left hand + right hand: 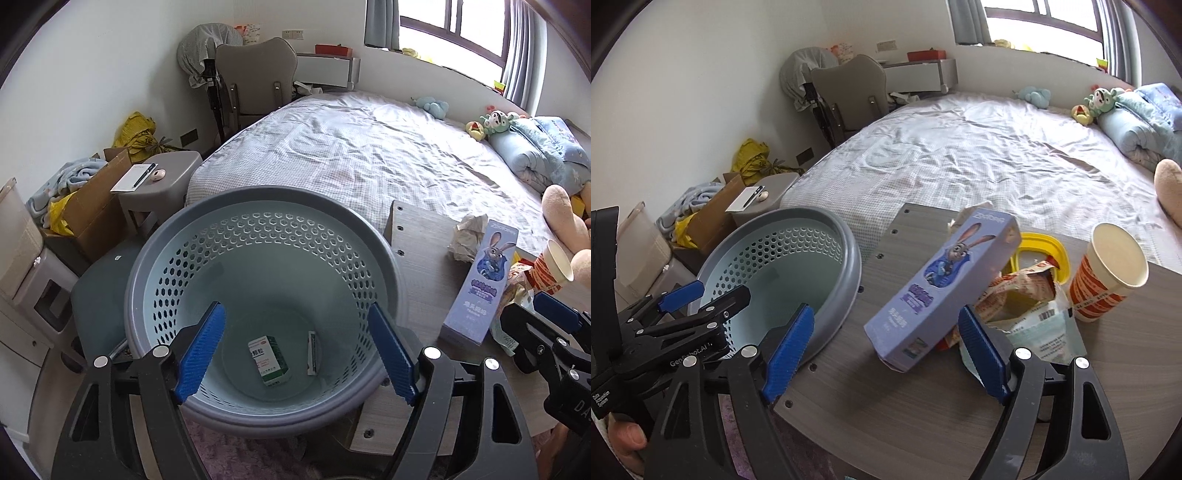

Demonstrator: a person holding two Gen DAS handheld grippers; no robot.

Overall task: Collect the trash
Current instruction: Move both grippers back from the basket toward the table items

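My left gripper [297, 349] is open and empty, held over the mouth of the pale blue perforated trash basket [207, 254]. In the basket lie a green and white medicine box [271, 360] and a small flat packet [313, 352]. My right gripper [886, 349] is open and empty above the grey table [886, 398]; the near end of a purple rabbit-print box [942, 284] lies between its fingers. The box leans on crumpled wrappers [1030, 295]. An orange paper cup [1108, 280] stands to the right. A crumpled tissue [467, 236] lies behind the box.
A yellow lid [1052, 247] lies behind the wrappers. The bed [997, 147] runs behind the table, with plush toys [1100, 98] and a blue quilt [1134, 133]. A grey stool [162, 177], a cardboard box [99, 199] and a chair [255, 81] stand at the left.
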